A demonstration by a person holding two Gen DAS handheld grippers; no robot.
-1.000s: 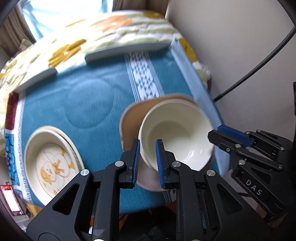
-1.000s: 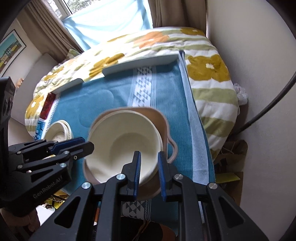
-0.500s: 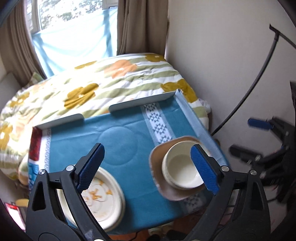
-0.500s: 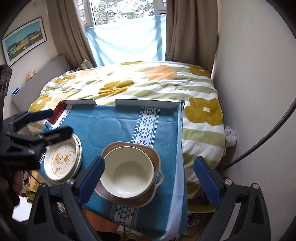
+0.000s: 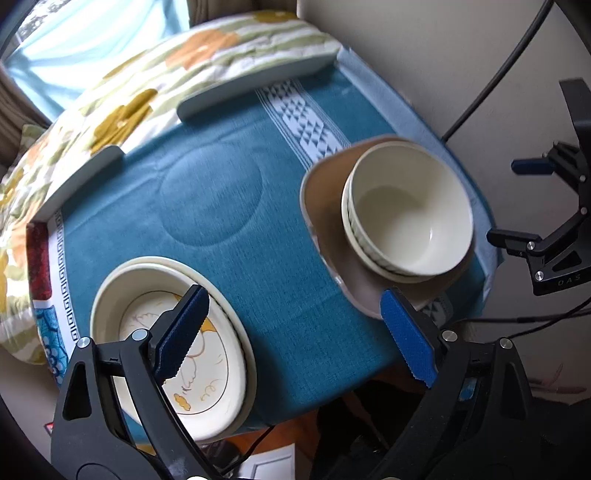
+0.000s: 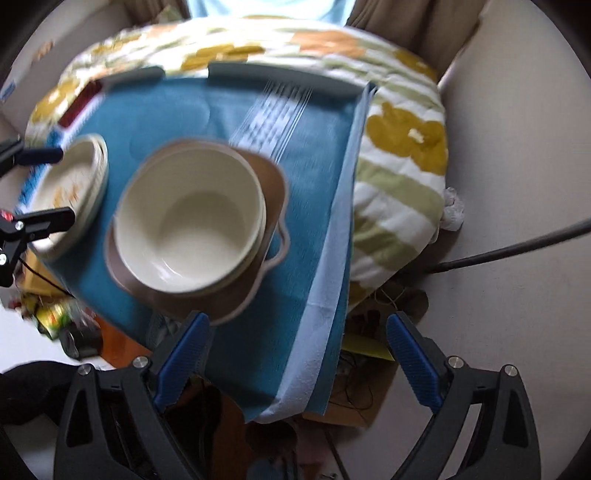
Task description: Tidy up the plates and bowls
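Cream bowls [image 5: 408, 212] nested on brown dish [image 5: 325, 218], right of frame; plates [image 5: 166, 339] stacked lower left on bench [image 5: 229, 221]. Both grippers, left [image 5: 295, 334] and right [image 6: 299, 360], fingers spread wide, empty. Ceramic probably: rigid, slick, breakable; pinch the rim.

A teal tablecloth [image 5: 229, 206] with a white geometric band [image 5: 306, 122] fills the frame centre. A floral quilt [image 6: 402, 155] in yellow, orange and green lies across the upper frame. A black cable [image 5: 495, 81] crosses the beige wall [image 5: 424, 48] at upper right. Brown curtains [image 6: 410, 18] hang along the top edge.
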